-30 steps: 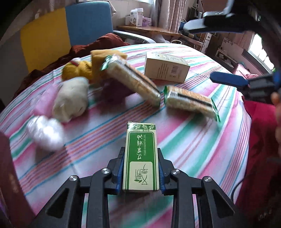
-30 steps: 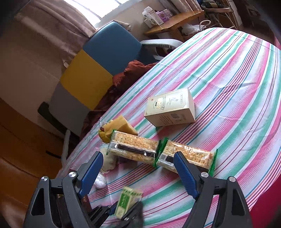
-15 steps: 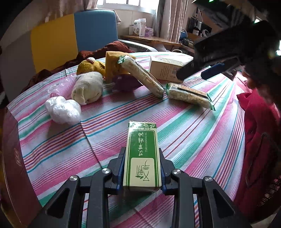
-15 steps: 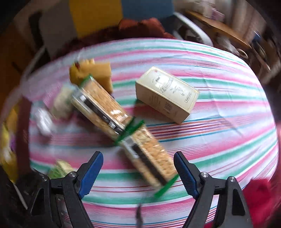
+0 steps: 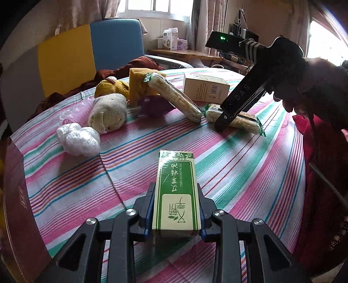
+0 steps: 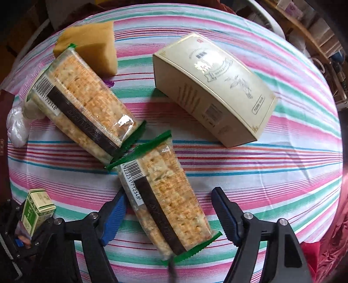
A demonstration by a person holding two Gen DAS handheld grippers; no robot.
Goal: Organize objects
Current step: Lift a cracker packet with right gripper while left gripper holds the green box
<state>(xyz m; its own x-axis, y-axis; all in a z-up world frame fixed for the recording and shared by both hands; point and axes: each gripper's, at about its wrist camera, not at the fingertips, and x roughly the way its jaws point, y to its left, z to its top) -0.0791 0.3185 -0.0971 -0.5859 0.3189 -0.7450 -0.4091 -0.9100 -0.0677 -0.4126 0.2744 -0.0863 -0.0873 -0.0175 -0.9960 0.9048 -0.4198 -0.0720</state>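
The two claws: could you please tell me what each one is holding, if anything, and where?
The left claw grips the green box by its long sides, near one end. The right claw is open, straddling a cracker pack, holding nothing.

Blue-yellow chair [image 5: 91,56] behind striped tablecloth [image 5: 239,165]; wooden shelf [image 5: 184,52] under window [image 5: 156,8].

Left gripper [image 5: 176,209]: low at 6 o'clock in its own view, level above the table, blue-padded fingers [image 5: 150,204] pressed against both long sides of a green box [image 5: 175,191], which juts toward 12 o'clock.

Right gripper [image 6: 168,212]: jaws spread wide, tilted steeply down, one finger [image 6: 114,214] at 8 o'clock, the other at 4 o'clock, straddling a cracker pack [image 6: 163,196]; left pad touching or just beside the wrapper.

Right hand [image 5: 313,87]: at 2 o'clock in the left view, wrapped around the gripper's handle.
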